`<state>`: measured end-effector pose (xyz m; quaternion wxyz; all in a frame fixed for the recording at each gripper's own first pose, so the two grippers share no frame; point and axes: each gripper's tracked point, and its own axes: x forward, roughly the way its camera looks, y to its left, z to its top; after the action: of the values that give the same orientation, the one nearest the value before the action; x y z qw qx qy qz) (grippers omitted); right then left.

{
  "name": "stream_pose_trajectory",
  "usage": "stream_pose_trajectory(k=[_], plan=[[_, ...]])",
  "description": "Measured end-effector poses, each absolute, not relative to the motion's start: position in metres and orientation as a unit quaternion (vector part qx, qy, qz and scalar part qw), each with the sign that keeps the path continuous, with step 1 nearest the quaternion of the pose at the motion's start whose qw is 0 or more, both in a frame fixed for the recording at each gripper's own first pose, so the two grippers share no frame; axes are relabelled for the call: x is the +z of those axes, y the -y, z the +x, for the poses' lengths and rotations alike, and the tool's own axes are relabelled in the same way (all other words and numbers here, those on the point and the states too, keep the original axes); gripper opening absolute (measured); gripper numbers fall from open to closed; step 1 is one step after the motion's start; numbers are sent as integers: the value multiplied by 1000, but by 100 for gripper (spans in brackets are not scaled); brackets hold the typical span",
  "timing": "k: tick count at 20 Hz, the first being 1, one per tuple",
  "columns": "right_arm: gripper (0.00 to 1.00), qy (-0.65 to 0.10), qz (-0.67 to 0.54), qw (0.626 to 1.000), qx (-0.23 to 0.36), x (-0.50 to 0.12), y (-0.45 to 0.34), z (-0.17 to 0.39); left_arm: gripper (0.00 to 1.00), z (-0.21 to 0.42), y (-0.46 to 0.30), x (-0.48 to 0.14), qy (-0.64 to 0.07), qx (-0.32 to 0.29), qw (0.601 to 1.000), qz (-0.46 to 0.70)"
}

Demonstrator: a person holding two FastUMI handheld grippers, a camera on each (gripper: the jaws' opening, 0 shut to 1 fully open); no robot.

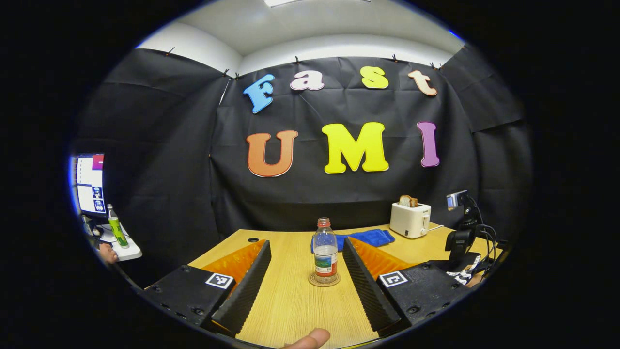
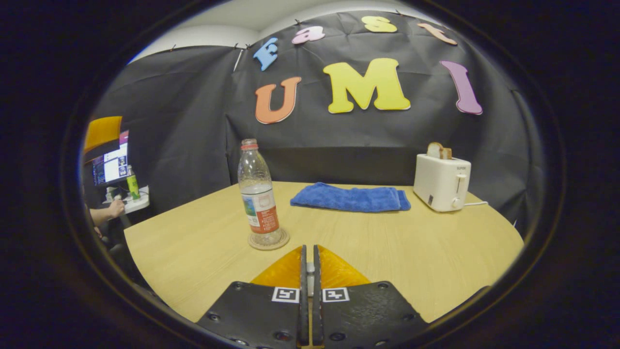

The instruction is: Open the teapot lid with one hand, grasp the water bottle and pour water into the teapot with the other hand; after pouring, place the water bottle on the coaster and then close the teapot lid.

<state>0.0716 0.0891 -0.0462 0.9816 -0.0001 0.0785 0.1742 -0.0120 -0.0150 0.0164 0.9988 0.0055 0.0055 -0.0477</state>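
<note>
A clear water bottle (image 1: 325, 249) with a red cap, part full, stands upright on a round coaster (image 1: 324, 280) in the middle of the wooden table (image 1: 290, 300). My left gripper (image 1: 306, 245) is open wide, and the bottle stands just beyond its fingertips, in line with the gap. A thumb (image 1: 310, 339) shows at the bottom edge. In the right gripper view the same bottle (image 2: 259, 194) and coaster (image 2: 269, 241) lie ahead and slightly left. My right gripper (image 2: 310, 248) is shut, low over the table, short of the coaster and touching nothing.
A folded blue towel (image 2: 351, 198) lies at the back of the table, with a white toaster (image 2: 441, 182) holding bread to its right. A black stand with cables (image 1: 460, 240) sits at the right edge. A monitor (image 2: 109, 162) and a person's hand (image 2: 114, 209) are far left.
</note>
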Motion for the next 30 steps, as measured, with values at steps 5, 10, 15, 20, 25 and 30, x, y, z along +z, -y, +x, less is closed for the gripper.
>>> stream_pose_trajectory(k=[5,10,15,20,25,30], plan=[[7,-64,-9,983,171,-40,-88,68,93,-7,16,8,-13,-48,999,13],[12,-39,-17,984,171,-23,-86,51,93,-2,14,2,-25,-47,999,2],[79,-7,-35,984,174,0,-84,29,94,1,3,-1,-29,-27,999,5],[96,28,-21,989,143,33,-56,8,93,-2,-5,7,-21,-20,999,-23],[96,43,-19,994,101,53,-13,-16,93,-7,-17,11,-12,-11,1000,4],[95,53,-33,997,45,66,36,-32,94,-10,-14,18,-8,-1,1000,-6]])
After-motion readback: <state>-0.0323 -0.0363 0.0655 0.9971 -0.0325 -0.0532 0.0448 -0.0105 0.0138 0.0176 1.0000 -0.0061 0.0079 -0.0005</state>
